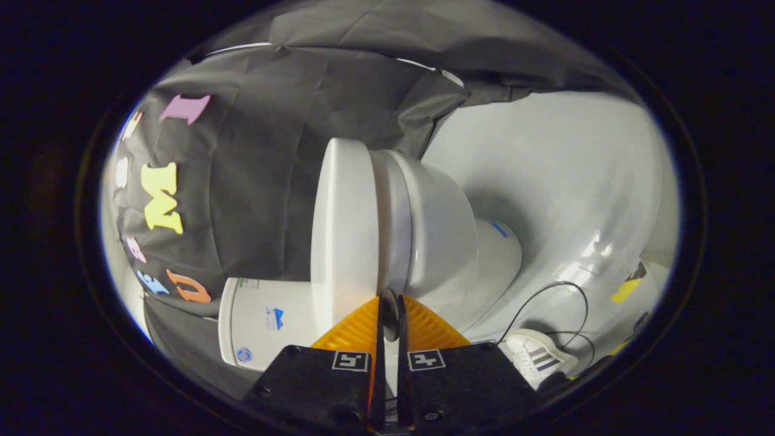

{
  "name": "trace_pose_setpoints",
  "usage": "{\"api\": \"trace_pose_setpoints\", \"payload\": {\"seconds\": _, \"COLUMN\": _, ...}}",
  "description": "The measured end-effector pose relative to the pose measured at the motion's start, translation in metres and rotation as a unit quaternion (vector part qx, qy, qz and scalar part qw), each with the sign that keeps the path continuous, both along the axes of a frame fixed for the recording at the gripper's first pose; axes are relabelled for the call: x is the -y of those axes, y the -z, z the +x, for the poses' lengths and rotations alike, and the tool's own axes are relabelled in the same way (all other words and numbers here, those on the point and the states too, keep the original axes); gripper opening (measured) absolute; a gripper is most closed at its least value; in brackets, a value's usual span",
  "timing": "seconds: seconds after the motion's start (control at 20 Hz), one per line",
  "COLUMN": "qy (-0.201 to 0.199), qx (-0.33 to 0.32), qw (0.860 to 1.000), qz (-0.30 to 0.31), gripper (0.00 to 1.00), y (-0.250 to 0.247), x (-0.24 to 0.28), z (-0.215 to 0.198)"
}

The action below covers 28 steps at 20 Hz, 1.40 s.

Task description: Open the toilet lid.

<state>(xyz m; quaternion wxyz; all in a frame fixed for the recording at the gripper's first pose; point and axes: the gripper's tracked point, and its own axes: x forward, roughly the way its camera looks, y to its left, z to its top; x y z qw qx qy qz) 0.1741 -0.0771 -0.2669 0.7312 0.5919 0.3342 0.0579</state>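
One toilet [424, 230], white, seen with the camera rolled on its side, so the floor [575, 181] runs up the far side of the bowl and the booth's black cloth wall [260, 181] lies behind the lid; one lid [342, 230], a flat white slab resting closed against the seat [387, 224], its front edge reaching down to the fingertips; one cistern [260, 330] beside the fingers, next to the lid's hinge end.

One pair of tongs [390, 309]; fingers drawn nearly together, only a thin slit between them, with a small dark round piece [390, 312] caught at the tips just where lid meets seat; whether both fingers truly press on the lid's rim cannot be told.

Step in hand, as judged: the lid is not yet raised; the tongs sit at its front edge, at the seam. Next move calls for a sure hold or hook under that rim, then a swing away from the seat towards the cistern, following the hinge's arc.

One shoe [536, 354], striped, on the floor; two thin dark cables [545, 290] looping near it.
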Motion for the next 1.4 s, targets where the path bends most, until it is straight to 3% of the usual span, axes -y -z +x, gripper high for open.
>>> {"api": "trace_pose_setpoints", "payload": {"seconds": 0.6, "qy": -0.004, "qx": 0.006, "qw": 0.999, "qz": -0.051, "gripper": 0.06, "y": -0.015, "x": -0.001, "z": 0.002}}
{"api": "trace_pose_setpoints", "payload": {"seconds": 1.4, "qy": -0.003, "qx": 0.07, "qw": 0.985, "qz": -0.159, "gripper": 0.05, "y": -0.09, "x": -0.013, "z": 0.003}}
